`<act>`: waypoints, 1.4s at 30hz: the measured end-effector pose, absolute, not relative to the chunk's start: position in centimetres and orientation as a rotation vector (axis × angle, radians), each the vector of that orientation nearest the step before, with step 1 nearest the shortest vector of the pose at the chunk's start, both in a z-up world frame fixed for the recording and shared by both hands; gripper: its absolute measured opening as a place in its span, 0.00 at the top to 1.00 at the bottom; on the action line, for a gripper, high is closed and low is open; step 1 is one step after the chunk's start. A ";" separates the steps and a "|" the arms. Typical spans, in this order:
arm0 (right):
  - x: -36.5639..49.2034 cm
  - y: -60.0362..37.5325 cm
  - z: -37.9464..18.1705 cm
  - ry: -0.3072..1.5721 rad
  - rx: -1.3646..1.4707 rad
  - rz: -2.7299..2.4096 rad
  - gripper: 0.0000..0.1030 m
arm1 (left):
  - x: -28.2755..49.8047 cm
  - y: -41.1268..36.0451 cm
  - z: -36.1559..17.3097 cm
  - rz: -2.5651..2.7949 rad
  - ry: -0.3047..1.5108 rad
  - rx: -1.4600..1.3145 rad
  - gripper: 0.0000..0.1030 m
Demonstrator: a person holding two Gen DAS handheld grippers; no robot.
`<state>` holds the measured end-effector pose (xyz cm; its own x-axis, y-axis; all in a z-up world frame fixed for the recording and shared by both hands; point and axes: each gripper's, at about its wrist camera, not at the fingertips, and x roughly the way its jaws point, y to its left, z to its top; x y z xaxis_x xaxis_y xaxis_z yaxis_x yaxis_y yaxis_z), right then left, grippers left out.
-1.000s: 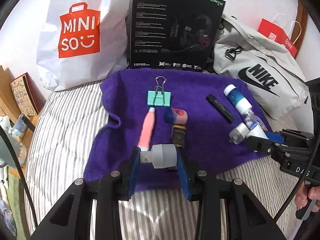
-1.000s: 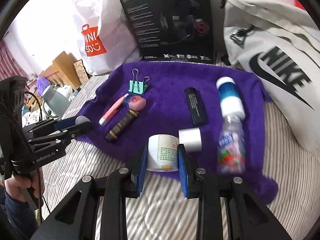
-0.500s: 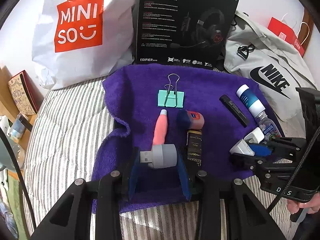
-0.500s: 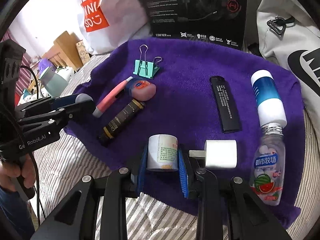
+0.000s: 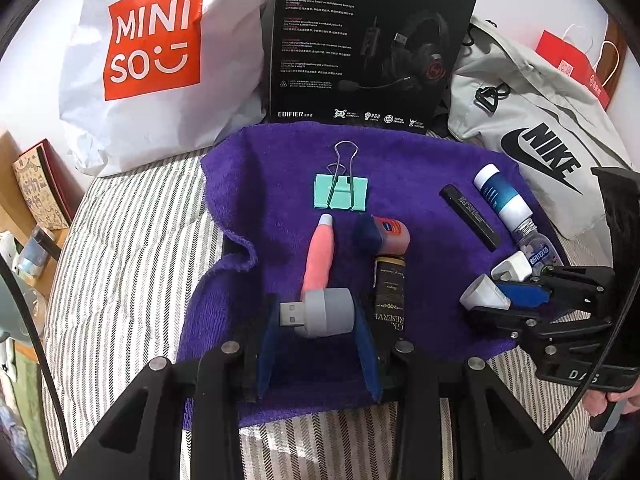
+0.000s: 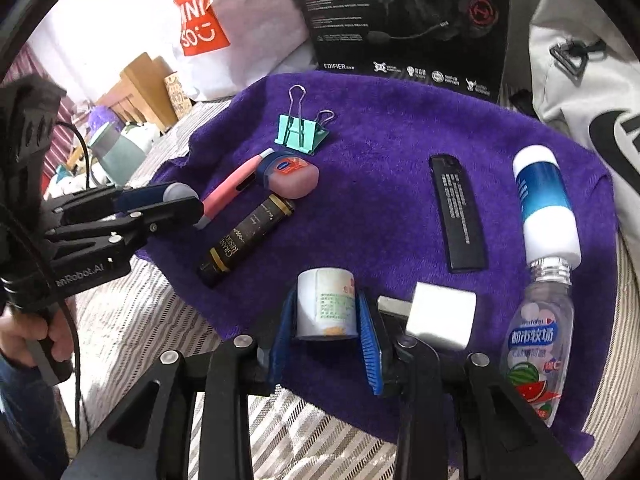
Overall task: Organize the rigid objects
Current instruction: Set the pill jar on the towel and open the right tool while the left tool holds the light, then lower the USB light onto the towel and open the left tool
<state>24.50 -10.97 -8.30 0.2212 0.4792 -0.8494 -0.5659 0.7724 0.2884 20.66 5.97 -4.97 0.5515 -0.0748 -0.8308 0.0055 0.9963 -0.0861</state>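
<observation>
A purple towel (image 5: 280,184) lies on the striped bed with a mint binder clip (image 5: 340,192), a pink pen (image 5: 320,252), a lip balm jar (image 5: 390,232), a dark tube (image 5: 390,292), a black stick (image 6: 456,212), a blue-white bottle (image 6: 544,200), a clear bottle (image 6: 536,328) and a white charger cube (image 6: 440,316) on it. My left gripper (image 5: 316,312) is shut on a grey USB adapter (image 5: 328,312), just above the pen's near end. At the towel's near edge, the jaws of my right gripper (image 6: 326,300) are opening; its pads still touch a small white bottle (image 6: 328,304).
A Miniso bag (image 5: 152,48), a black headset box (image 5: 360,40) and a grey Nike bag (image 5: 540,128) line the back of the towel. A red bag (image 5: 572,64) stands far right. Wooden furniture (image 6: 136,88) and clutter sit left of the bed.
Both grippers came down and forward over the towel. The white bottle now sits low at the towel's near edge beside the charger cube. The USB adapter hangs closer to the pink pen.
</observation>
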 end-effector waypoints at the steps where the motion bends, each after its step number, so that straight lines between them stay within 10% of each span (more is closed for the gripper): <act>1: 24.5 -11.1 -8.3 1.142 -0.084 0.724 0.66 | 20.6 6.0 -4.9 -0.049 0.985 -0.078 0.67; 11: 23.0 -13.9 -6.3 1.104 -0.105 0.658 0.52 | 20.8 3.1 -4.8 -0.097 0.991 -0.038 0.67; 42: 16.1 -25.8 -5.9 1.105 0.112 0.524 0.52 | 22.0 -2.7 -6.6 -0.152 1.051 0.034 0.66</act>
